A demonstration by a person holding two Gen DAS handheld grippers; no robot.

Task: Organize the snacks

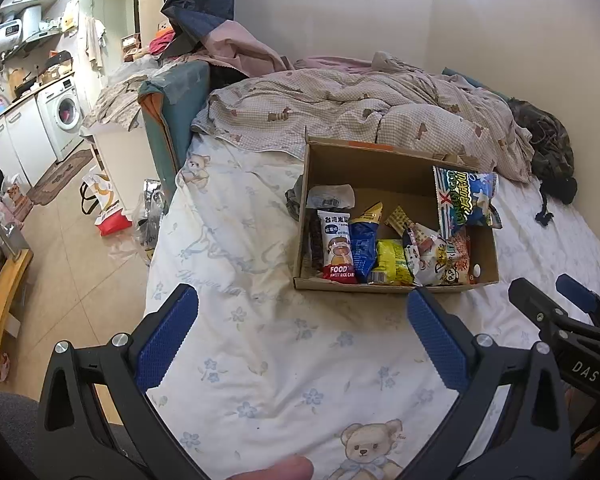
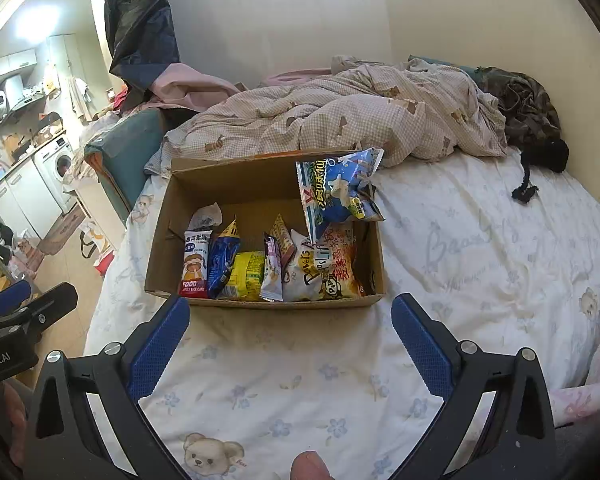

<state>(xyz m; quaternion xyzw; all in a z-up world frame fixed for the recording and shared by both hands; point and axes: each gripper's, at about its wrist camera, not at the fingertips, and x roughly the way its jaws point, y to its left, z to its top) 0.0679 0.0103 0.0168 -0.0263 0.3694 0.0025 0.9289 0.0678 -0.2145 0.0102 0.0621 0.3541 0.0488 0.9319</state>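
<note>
Snacks point(image 2: 268, 268) fill the box point(image 2: 260, 184) at your 12 o'clock on the bed point(image 2: 480, 248); both claws, left point(image 1: 302, 328) and right point(image 2: 290, 334), gape wide, seemingly empty.

Left claw point(image 1: 302, 320) and right claw point(image 2: 290, 328) hover side by side, jaws spread wide, both holding nothing.

Left wrist view: sits behind left claw point(image 1: 302, 312), looks forward and down over bed point(image 1: 260, 360) toward cardboard box point(image 1: 396, 284), kitchen area off to left, right claw point(image 1: 548, 292) at right edge. Right wrist view: sits behind right claw point(image 2: 290, 320), same heading, box point(image 2: 260, 302) nearer and more central, left claw point(image 2: 32, 294) at left edge. Both share box, snacks, bed, rumpled duvet, back wall.
</note>
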